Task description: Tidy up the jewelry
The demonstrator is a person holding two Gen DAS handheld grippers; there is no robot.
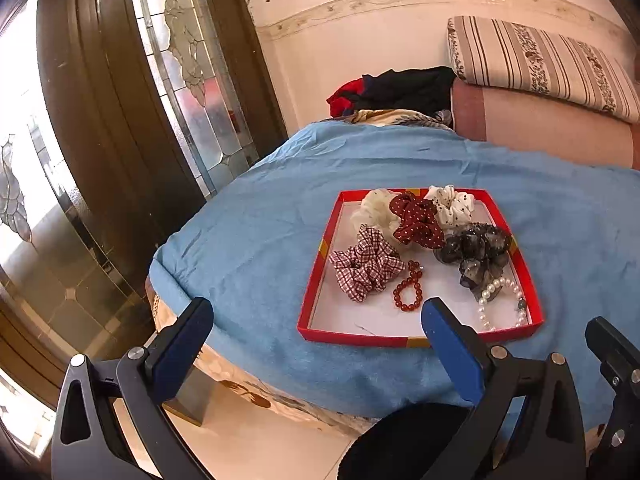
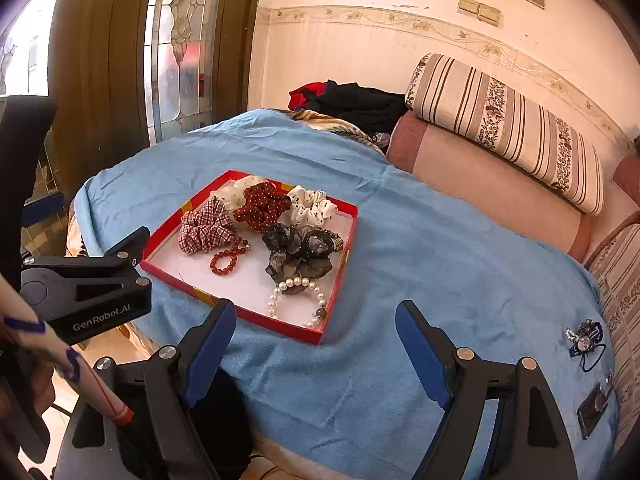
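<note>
While you hold both tools short of the tray, this is how the sorting stands:

Tray: a shallow red tray (image 2: 340, 264) sits on a bed covered by a blue blanket (image 2: 420, 280); you see its white floor between the pieces.
Already in the tray: a checked scrunchie (image 2: 204, 230), a dark red dotted scrunchie (image 2: 262, 204), a cream scrunchie (image 1: 374, 206), a white scrunchie with black dots (image 2: 310, 208), a sheer black scrunchie (image 2: 300, 252), a red bead bracelet (image 2: 228, 258) and a pearl bracelet (image 2: 296, 300).
Still outside: a small dark hair tie with a sparkly ornament (image 2: 585, 342) lies on the blanket far to your right, well apart from the tray; a flat dark object (image 2: 594, 410) lies near it, too small to identify.
Left hand-held gripper (image 1: 316, 340): its jaws stand wide with nothing between them, just before the tray's near edge.
Right hand-held gripper (image 2: 316, 340): its jaws stand wide and empty, above the blanket near the tray's near corner.
Progress: by my judgement you are nearly done; most pieces are gathered.
Left to do: likely fetching the stray hair tie, perhaps tidying the overlapping pile.
</note>
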